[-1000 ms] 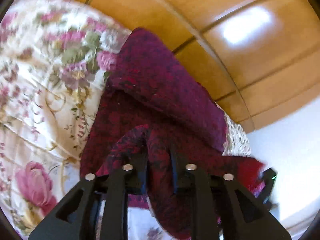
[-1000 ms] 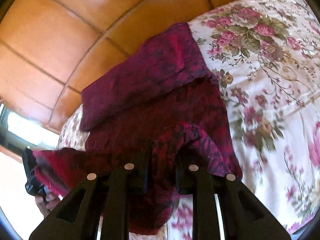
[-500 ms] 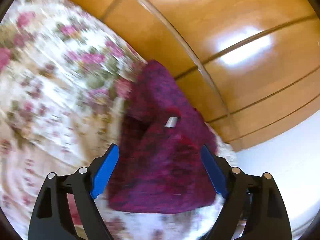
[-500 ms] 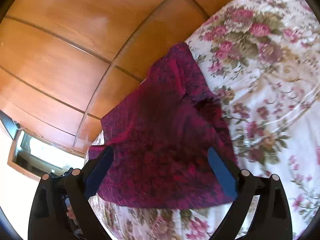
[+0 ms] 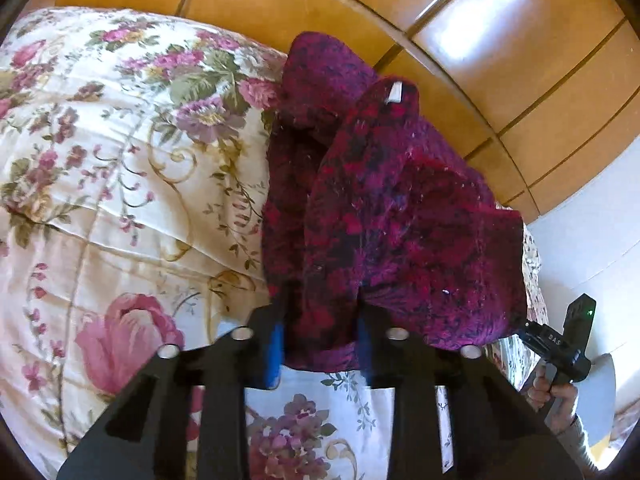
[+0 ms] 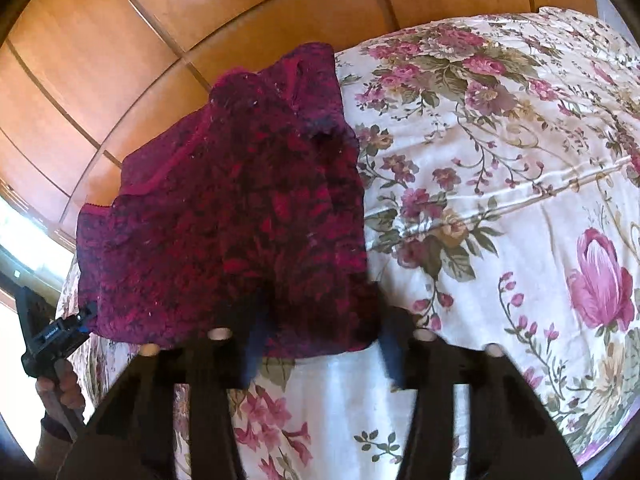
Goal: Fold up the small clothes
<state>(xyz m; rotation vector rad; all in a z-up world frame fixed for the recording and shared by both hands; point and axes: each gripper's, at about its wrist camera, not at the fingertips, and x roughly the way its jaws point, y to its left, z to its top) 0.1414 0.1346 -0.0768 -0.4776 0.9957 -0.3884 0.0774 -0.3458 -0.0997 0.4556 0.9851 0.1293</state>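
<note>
One floral bedspread point(image 5: 120, 208) fills your views, with wood panelling point(image 5: 500, 60) behind. On it lies one dark red knitted garment point(image 5: 392, 220), folded, at the bed's edge by the panelling, its long axis running away from you, white label point(image 5: 394, 94) at the far end. Your left gripper point(image 5: 320, 344) has its fingers closing around the garment's near hem; your right gripper point(image 6: 316, 344) has its fingers apart, straddling the near edge.

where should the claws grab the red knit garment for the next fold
Grip the red knit garment along its near hem, one corner per claw, coming in low from the near side of the floral bedspread. That edge lies straight and exposed; the far end is bunched.
</note>
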